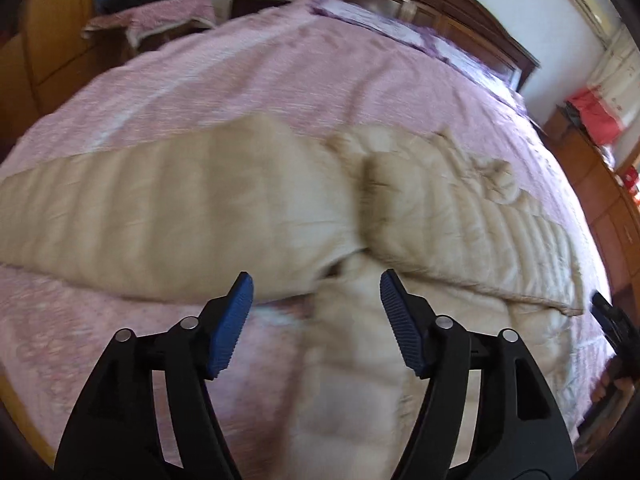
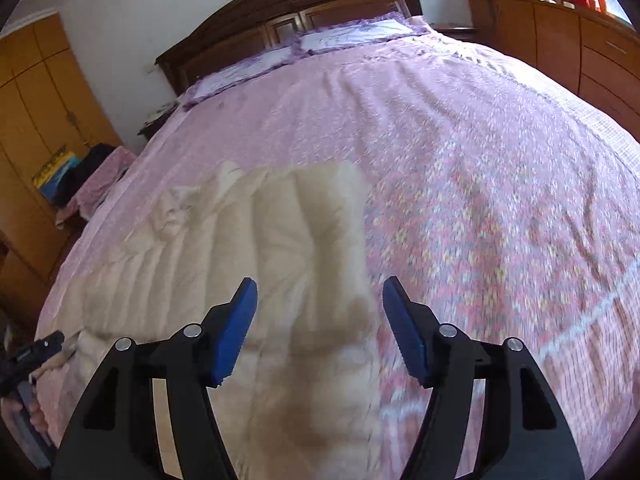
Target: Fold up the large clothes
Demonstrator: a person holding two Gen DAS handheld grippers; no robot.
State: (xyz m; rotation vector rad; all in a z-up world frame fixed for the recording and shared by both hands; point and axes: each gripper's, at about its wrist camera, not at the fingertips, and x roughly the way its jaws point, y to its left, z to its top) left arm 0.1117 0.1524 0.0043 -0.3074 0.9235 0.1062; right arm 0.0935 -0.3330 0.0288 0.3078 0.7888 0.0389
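Observation:
A beige quilted down coat (image 1: 460, 216) lies spread on the pink bedspread (image 1: 280, 80). One long sleeve (image 1: 160, 208) stretches out to the left. My left gripper (image 1: 316, 288) hovers open above the spot where sleeve and body meet, with nothing between its blue pads (image 1: 232, 324). In the right wrist view the coat (image 2: 280, 248) lies below and left of centre. My right gripper (image 2: 320, 292) stands open over the coat's right edge, holding nothing. The left gripper (image 2: 28, 356) shows at the lower left edge of that view, and the right gripper (image 1: 612, 320) at the right edge of the left wrist view.
A dark wooden headboard (image 2: 288, 12) and purple-edged pillows (image 2: 352, 34) are at the bed's far end. Wooden cabinets (image 2: 560, 48) line the right side, a yellow wardrobe (image 2: 36, 92) the left. A small table with a pink cloth (image 1: 160, 16) stands beside the bed.

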